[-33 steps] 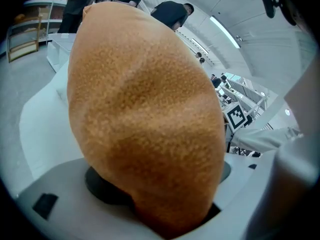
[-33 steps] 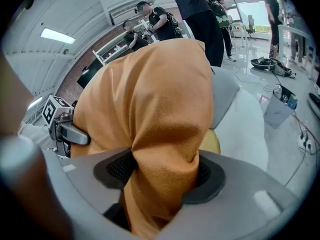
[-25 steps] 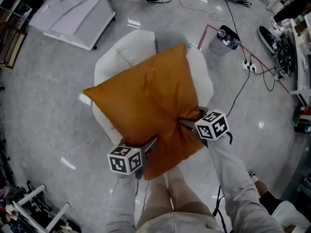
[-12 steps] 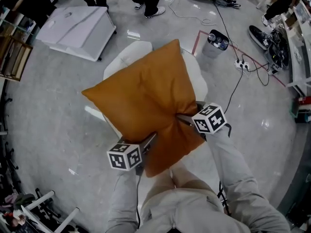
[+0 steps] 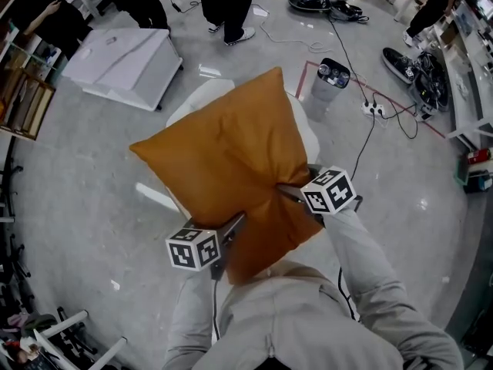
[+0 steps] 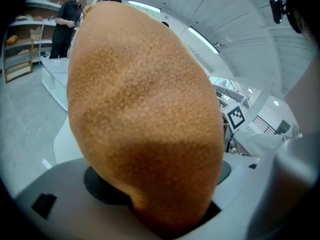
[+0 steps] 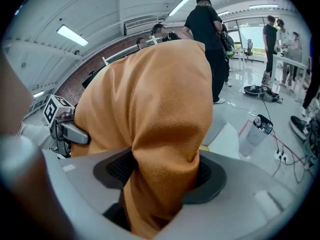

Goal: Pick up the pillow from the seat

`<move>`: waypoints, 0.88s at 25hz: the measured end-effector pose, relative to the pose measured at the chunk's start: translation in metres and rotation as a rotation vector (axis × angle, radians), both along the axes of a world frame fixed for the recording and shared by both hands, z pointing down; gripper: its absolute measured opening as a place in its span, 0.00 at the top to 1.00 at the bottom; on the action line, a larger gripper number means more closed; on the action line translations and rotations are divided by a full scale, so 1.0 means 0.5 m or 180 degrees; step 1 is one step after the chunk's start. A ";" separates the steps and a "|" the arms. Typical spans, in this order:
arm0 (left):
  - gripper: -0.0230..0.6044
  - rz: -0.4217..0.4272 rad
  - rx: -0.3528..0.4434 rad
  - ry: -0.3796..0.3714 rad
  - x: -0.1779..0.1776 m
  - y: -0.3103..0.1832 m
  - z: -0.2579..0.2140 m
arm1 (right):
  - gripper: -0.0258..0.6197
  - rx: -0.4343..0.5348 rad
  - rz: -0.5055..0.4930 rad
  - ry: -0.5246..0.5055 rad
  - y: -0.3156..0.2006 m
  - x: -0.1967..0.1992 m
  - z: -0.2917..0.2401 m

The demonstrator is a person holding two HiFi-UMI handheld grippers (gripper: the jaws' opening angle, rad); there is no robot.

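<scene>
A large orange pillow (image 5: 231,160) hangs in the air above the white seat (image 5: 202,91), held up by both grippers. My left gripper (image 5: 237,223) is shut on the pillow's near left edge. My right gripper (image 5: 286,190) is shut on a bunched fold at its near right edge. In the left gripper view the pillow (image 6: 145,129) fills the space between the jaws. In the right gripper view a pinched fold of the pillow (image 7: 160,159) runs down between the pads, and the left gripper's marker cube (image 7: 54,109) shows beyond it. The pillow hides most of the seat.
A white box-like unit (image 5: 123,56) lies on the floor to the far left. A grey bin with bottles (image 5: 325,83) stands to the far right, beside a power strip and cables (image 5: 373,110). People's legs (image 5: 227,2) stand at the back. Shelving (image 5: 23,91) lines the left wall.
The pillow has stayed in both grips and come slightly higher and closer to me. The seat under it looks smaller and further back, as the person has drawn away from it.
</scene>
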State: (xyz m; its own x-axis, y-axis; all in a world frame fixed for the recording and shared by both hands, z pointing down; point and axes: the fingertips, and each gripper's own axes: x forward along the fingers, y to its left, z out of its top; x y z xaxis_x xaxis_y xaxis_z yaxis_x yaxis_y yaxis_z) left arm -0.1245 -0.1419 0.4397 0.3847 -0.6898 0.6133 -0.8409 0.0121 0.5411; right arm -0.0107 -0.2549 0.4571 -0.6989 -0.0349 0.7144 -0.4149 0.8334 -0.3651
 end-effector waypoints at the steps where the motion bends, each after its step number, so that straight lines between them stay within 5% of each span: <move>1: 0.37 0.0005 0.0017 -0.0005 0.002 0.002 -0.006 | 0.54 0.0015 0.0003 -0.0008 0.002 0.002 -0.007; 22: 0.36 0.0018 0.0453 -0.0295 0.031 0.029 -0.114 | 0.54 0.0538 -0.0010 -0.0283 0.023 0.029 -0.135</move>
